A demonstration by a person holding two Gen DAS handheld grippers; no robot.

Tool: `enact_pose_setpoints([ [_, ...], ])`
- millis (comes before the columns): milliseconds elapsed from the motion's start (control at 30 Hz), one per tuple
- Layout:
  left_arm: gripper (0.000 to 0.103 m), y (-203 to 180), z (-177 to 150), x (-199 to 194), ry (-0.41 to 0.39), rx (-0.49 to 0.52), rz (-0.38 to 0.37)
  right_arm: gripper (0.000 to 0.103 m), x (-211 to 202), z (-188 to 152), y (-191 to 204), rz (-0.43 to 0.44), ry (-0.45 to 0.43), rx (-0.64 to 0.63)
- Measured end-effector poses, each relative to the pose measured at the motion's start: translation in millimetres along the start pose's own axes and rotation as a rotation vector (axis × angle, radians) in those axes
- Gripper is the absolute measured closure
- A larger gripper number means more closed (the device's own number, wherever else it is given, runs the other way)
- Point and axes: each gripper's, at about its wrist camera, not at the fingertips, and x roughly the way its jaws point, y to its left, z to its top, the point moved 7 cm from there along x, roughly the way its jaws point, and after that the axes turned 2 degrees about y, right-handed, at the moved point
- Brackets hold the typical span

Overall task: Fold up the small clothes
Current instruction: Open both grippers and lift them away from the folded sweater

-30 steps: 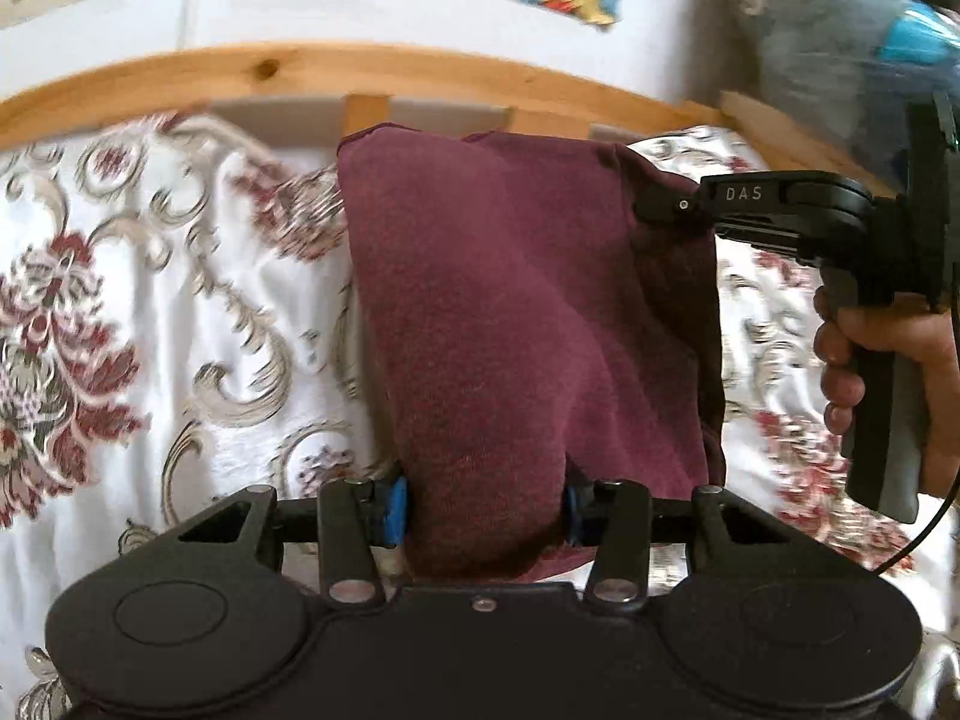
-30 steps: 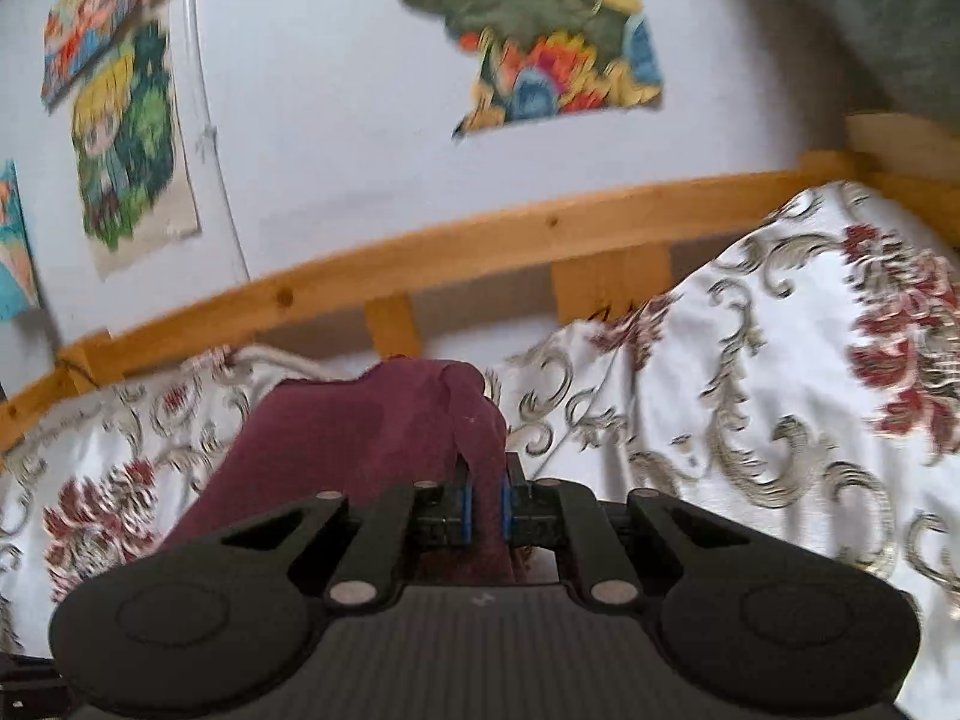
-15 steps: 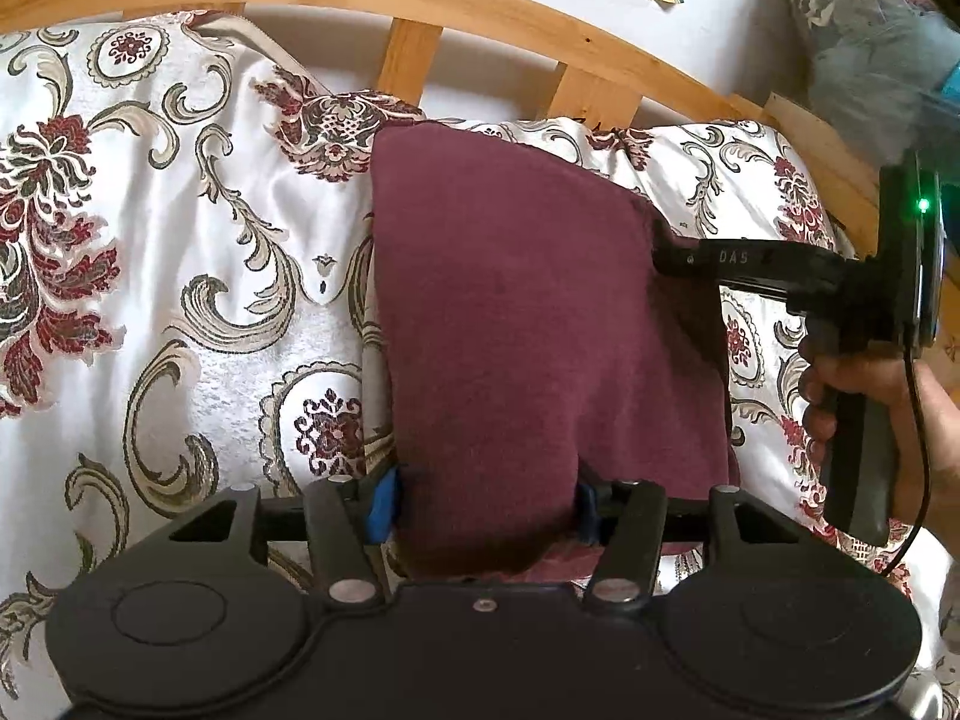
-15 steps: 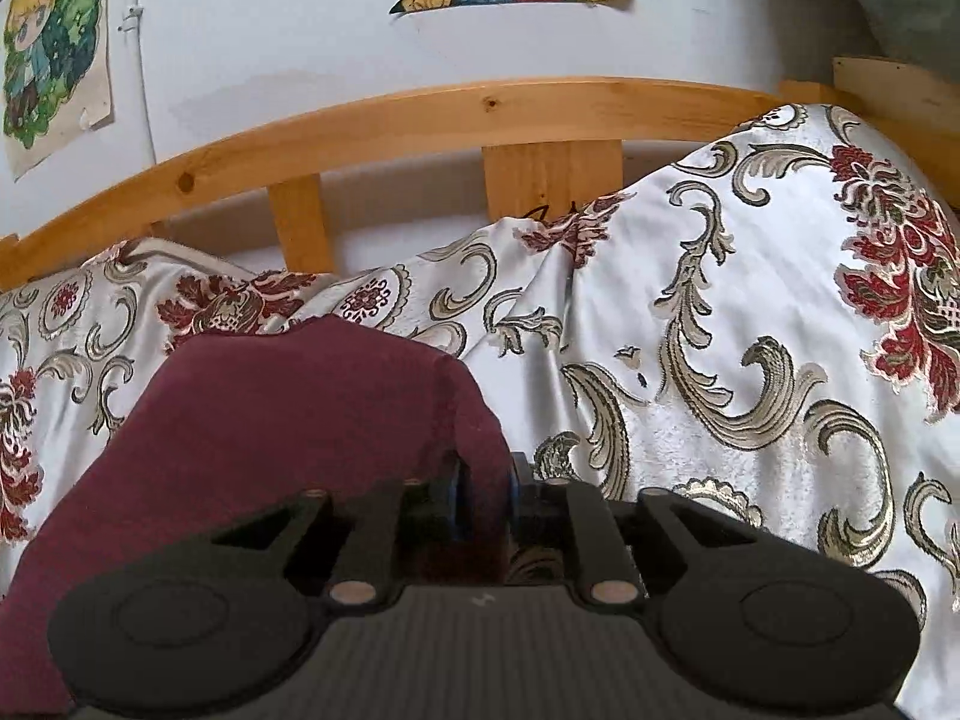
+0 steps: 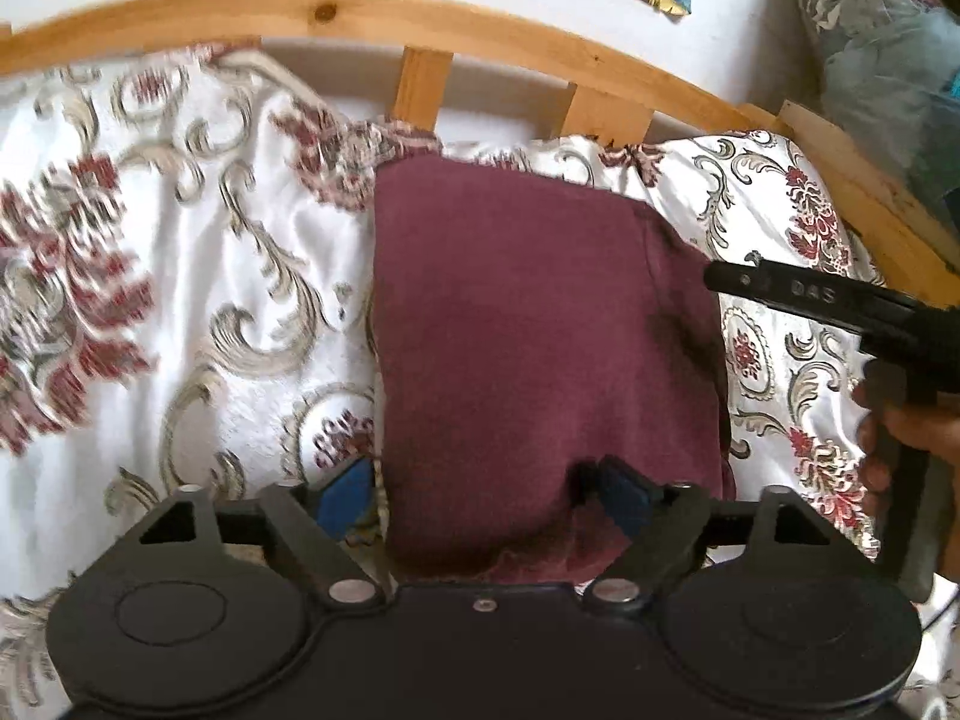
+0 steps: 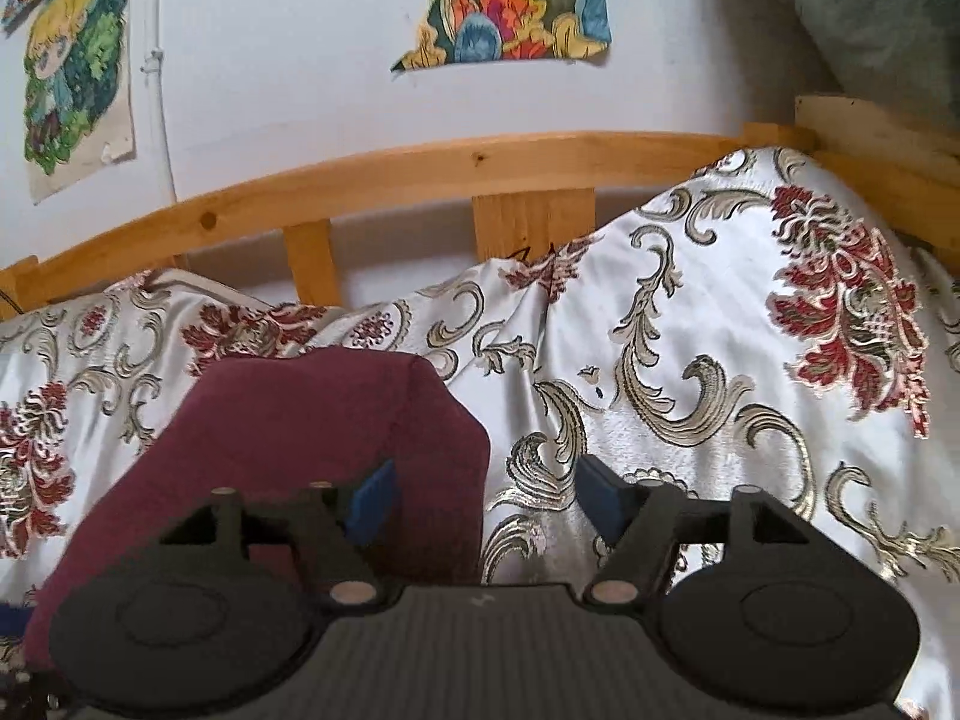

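A maroon garment (image 5: 540, 348) lies folded in a rough rectangle on the floral bedspread (image 5: 180, 300). My left gripper (image 5: 480, 495) is open, its blue pads spread either side of the garment's near edge, with cloth lying between them. My right gripper (image 6: 486, 498) is open at the garment's right edge (image 6: 336, 420); its left pad sits over the cloth, its right pad over the bedspread. The right gripper also shows in the left wrist view (image 5: 840, 306), its tip just off the garment's right side.
A wooden bed rail (image 5: 420, 30) with slats runs along the far side, with a white wall and torn posters (image 6: 510, 12) behind. The bedspread (image 6: 720, 360) bulges up at the right. Grey-blue bundled fabric (image 5: 888, 48) sits at the far right.
My right gripper has opened and let go of the garment's right edge, drawing slightly away. The garment now lies flat on the bed. My left gripper has opened wider.
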Motion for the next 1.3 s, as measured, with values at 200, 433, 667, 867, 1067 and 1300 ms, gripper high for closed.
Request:
enact_pose_setpoints([
  [200, 0.005, -8.9, 8.8, -26.0, -0.071, 0.046, 0.067, 0.011, -36.3, -3.2, 4.6, 0.010, -0.048, 0.007],
  [433, 0.001, -10.6, 15.9, -66.3, -0.153, 0.057, 0.117, 0.001, -84.7, -2.0, 14.3, 0.015, -0.137, 0.000],
  [667, 0.001, -15.2, 20.0, -114.1, -0.222, 0.078, 0.147, 0.000, -139.4, -3.8, 25.8, 0.012, -0.212, -0.030],
  [867, 0.001, -27.9, 10.8, -157.4, -0.263, 0.132, 0.190, 0.000, -186.6, -14.1, 33.6, 0.023, -0.245, -0.048],
  [1067, 0.001, -40.6, -4.6, -197.6, -0.301, 0.154, 0.199, 0.000, -230.6, -24.8, 39.3, 0.035, -0.266, -0.035],
  [1300, 0.001, -51.2, -27.9, -234.3, -0.329, 0.162, 0.205, 0.000, -269.5, -37.5, 46.2, 0.039, -0.294, -0.053],
])
